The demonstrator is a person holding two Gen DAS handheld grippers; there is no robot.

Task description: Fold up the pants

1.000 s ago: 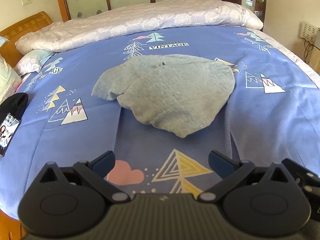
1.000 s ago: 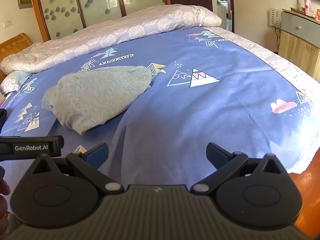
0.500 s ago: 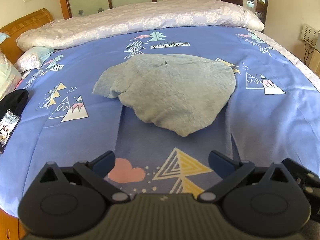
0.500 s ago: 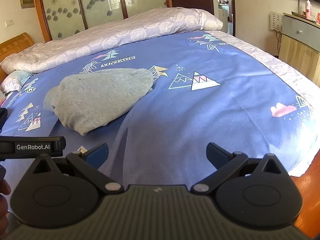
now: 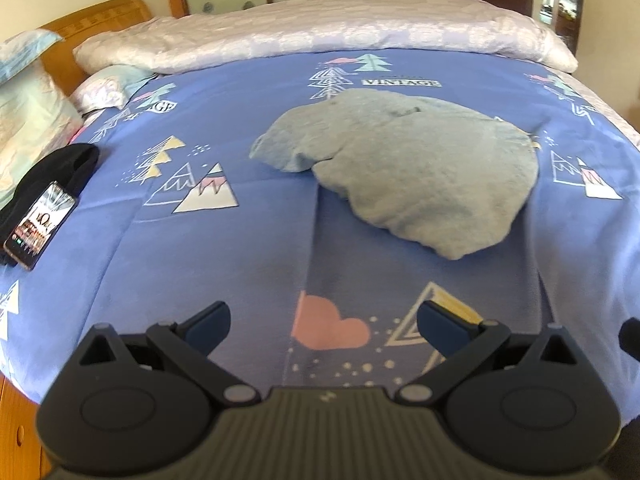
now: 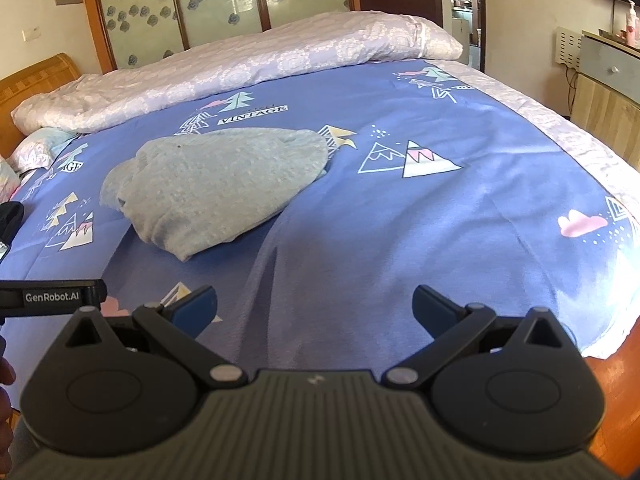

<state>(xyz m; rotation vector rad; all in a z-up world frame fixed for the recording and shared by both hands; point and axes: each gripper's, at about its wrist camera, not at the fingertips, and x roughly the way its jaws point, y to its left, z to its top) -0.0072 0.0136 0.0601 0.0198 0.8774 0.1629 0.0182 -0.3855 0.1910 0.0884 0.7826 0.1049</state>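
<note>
A bundle of grey pants (image 5: 412, 164) lies crumpled in the middle of the blue patterned bedspread (image 5: 240, 264). In the right wrist view the same grey pants (image 6: 216, 184) sit to the left of centre. My left gripper (image 5: 322, 322) is open near the bed's front edge, well short of the pants, with nothing between its fingers. My right gripper (image 6: 314, 304) is open too, to the right of the pants and apart from them. The left gripper's body (image 6: 52, 298) shows at the left edge of the right wrist view.
A phone (image 5: 40, 224) lies on a black cloth (image 5: 60, 176) at the bed's left side. A rolled pale quilt (image 5: 320, 28) runs along the far side, pillows (image 5: 36, 100) at the wooden headboard. A cabinet (image 6: 608, 92) stands right of the bed.
The left gripper has swung left and come a little closer to the bed, so the pants now sit right of centre in its view. The right gripper has edged forward. Both stay open.
</note>
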